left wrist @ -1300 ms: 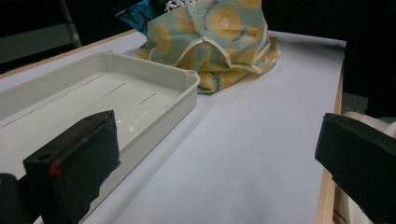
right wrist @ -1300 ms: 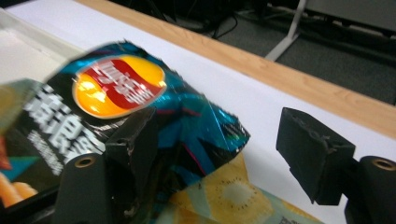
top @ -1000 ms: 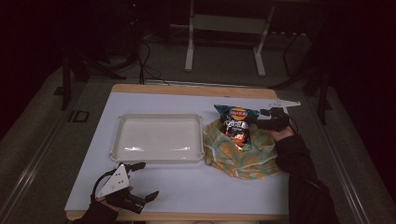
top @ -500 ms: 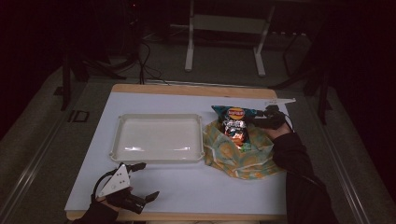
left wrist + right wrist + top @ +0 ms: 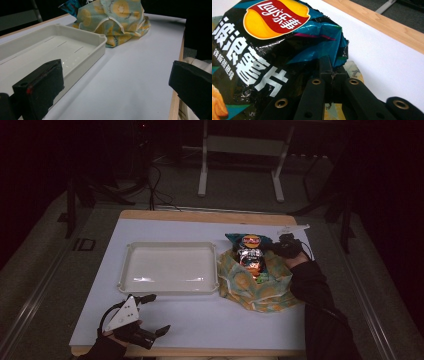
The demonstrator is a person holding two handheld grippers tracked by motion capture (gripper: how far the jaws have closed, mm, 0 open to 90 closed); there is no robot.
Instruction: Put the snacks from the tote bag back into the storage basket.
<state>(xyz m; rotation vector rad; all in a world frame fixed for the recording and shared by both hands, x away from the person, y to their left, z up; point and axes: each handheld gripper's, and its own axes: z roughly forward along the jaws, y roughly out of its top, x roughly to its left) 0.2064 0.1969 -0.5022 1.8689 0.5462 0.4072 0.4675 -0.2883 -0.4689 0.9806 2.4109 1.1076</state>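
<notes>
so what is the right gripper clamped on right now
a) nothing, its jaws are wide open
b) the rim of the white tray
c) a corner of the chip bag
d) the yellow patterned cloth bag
c: in the right gripper view the right gripper has its jaws shut on the crumpled corner of the chip bag, which sits in the patterned cloth bag beside the white tray.

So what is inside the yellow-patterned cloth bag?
A crisp packet stands in the cloth bag, its top sticking out. The right gripper jaws have just closed on its top corner. The packet's lower part and anything beneath it are covered by cloth.
</notes>
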